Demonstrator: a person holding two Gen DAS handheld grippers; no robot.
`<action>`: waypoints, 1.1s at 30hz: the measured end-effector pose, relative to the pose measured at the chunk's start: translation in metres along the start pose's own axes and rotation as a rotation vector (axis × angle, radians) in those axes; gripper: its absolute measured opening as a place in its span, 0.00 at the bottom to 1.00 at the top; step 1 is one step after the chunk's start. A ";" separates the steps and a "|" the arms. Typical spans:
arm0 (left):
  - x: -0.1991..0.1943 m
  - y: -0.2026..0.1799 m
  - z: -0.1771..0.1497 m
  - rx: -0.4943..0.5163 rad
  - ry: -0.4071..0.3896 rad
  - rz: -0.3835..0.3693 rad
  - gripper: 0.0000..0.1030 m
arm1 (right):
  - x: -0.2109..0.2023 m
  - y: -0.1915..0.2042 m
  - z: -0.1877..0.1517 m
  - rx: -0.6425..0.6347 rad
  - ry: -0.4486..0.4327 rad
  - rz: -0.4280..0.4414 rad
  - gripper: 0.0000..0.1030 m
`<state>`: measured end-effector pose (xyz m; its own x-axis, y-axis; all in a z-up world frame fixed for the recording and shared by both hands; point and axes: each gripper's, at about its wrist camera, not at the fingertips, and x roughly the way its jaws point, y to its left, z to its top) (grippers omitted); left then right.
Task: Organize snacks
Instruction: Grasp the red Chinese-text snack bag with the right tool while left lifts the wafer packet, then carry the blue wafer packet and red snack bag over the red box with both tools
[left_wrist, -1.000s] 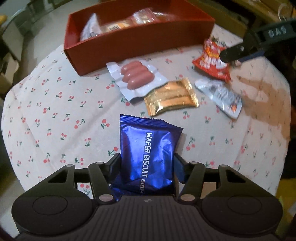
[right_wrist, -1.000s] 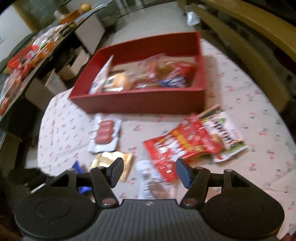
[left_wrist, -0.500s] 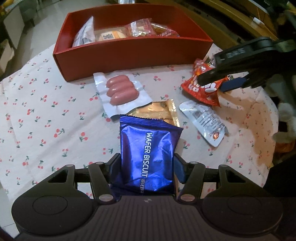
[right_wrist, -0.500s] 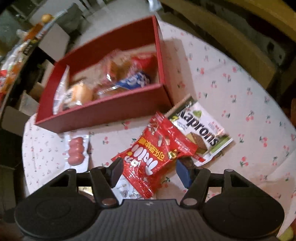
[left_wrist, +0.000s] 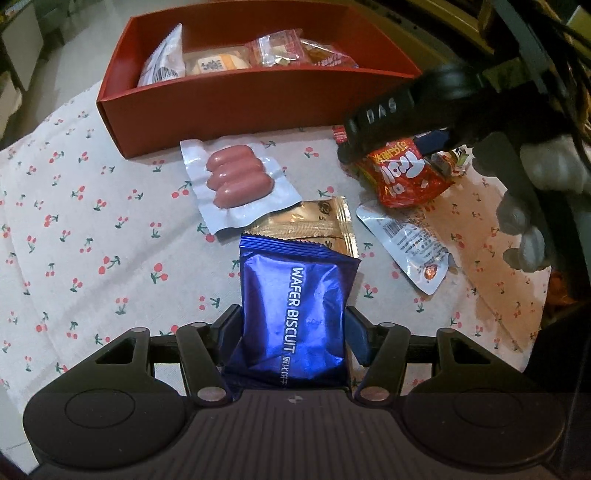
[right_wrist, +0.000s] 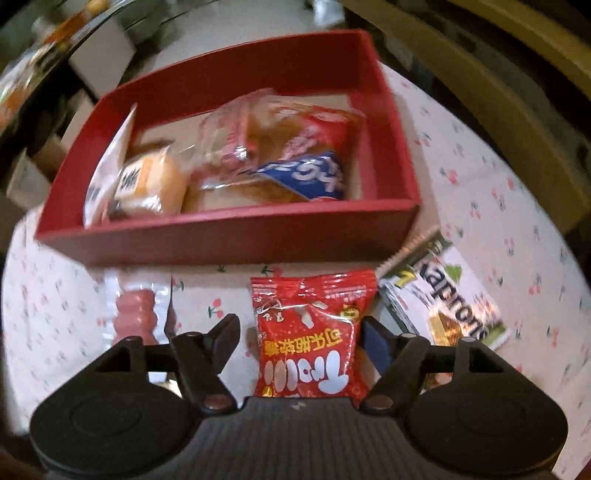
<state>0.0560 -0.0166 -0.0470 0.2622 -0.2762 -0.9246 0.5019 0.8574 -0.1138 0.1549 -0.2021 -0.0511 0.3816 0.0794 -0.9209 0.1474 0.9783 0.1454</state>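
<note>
In the left wrist view, the cherry-print surface (left_wrist: 74, 229) lies bare across the whole left half of the frame, giving wide passage. The red box (left_wrist: 236, 107) blocks the top centre, its left and middle filled with packets, with room at its right end. A sausage pack (left_wrist: 240, 188), gold packet (left_wrist: 314, 229) and silver packet (left_wrist: 410, 247) crowd the centre. The right gripper (left_wrist: 399, 147) bars the upper right. In the right wrist view, a Kaprons pack (right_wrist: 450, 295) fills the space right of the fingers (right_wrist: 376, 339).
</note>
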 end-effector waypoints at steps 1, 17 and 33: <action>0.000 -0.001 0.000 0.006 0.000 0.007 0.64 | -0.001 0.003 -0.002 -0.032 -0.006 -0.025 0.58; 0.016 -0.008 -0.001 0.047 0.000 0.127 0.74 | -0.023 0.004 -0.033 -0.175 -0.028 0.022 0.52; -0.015 -0.005 0.016 -0.041 -0.109 0.095 0.63 | -0.051 0.015 -0.044 -0.222 -0.091 0.106 0.51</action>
<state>0.0623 -0.0240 -0.0272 0.3963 -0.2364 -0.8872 0.4372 0.8983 -0.0441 0.0977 -0.1832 -0.0180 0.4663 0.1758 -0.8670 -0.0979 0.9843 0.1470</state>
